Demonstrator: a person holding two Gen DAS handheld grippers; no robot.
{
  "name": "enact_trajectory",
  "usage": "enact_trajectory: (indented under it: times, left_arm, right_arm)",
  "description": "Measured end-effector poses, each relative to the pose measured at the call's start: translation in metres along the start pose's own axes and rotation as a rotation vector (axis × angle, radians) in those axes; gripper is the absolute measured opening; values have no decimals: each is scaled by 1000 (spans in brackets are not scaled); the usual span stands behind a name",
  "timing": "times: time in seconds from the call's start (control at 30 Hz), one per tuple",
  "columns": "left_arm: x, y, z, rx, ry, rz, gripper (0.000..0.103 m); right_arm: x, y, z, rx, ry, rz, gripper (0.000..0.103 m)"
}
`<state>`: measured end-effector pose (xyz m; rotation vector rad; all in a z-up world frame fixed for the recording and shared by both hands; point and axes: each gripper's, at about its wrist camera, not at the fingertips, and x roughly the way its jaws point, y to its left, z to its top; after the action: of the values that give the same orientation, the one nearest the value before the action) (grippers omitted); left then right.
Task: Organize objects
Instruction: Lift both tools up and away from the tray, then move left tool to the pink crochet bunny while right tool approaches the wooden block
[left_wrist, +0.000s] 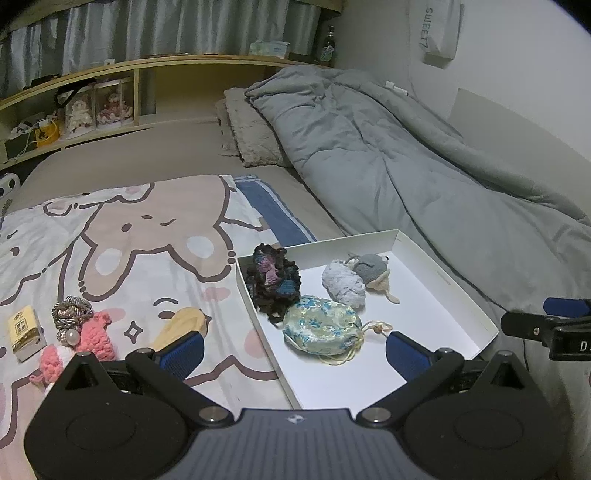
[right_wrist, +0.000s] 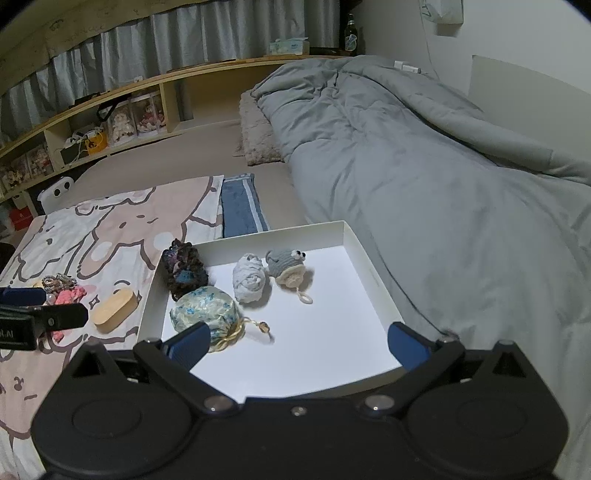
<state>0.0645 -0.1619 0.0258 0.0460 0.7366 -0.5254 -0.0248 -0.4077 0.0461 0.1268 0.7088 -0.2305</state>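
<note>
Blue-flowered pouch (left_wrist: 322, 329) in white box (left_wrist: 443, 284)

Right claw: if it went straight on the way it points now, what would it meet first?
Probably the bare floor of the white box, right of the floral drawstring pouch; the right claw is open and holds nothing.

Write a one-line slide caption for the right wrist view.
Open right hand-held gripper above a white box holding a floral drawstring pouch, dark crocheted scrunchie, and grey crocheted toy.

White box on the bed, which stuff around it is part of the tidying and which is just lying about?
Job:
white box
floral pouch
dark crochet piece
grey crochet toy
wooden case
pink crochet piece

Lying about:
grey duvet
fluffy pillow
tissue box
bottle
</note>
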Motion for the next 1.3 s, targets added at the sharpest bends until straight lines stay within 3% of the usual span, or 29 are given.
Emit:
enact_trajectory:
  times: [0.23,0.57,1.13,1.3]
  left_arm:
    - [-6,18,-4,-39,-28,16,103]
    - [-24,71,-2,-104,-76,110,103]
    - [-50,165,-16,-177,-91,307,103]
    - [-48,186,-22,-227,-91,313,102]
  right_arm:
    - [8,10,0,-3,10,11,103]
    - [19,52,15,-30,-21,75,103]
    - [54,151,32,-70,-67,285,103]
    - [73,172,29,-101,-69,333,103]
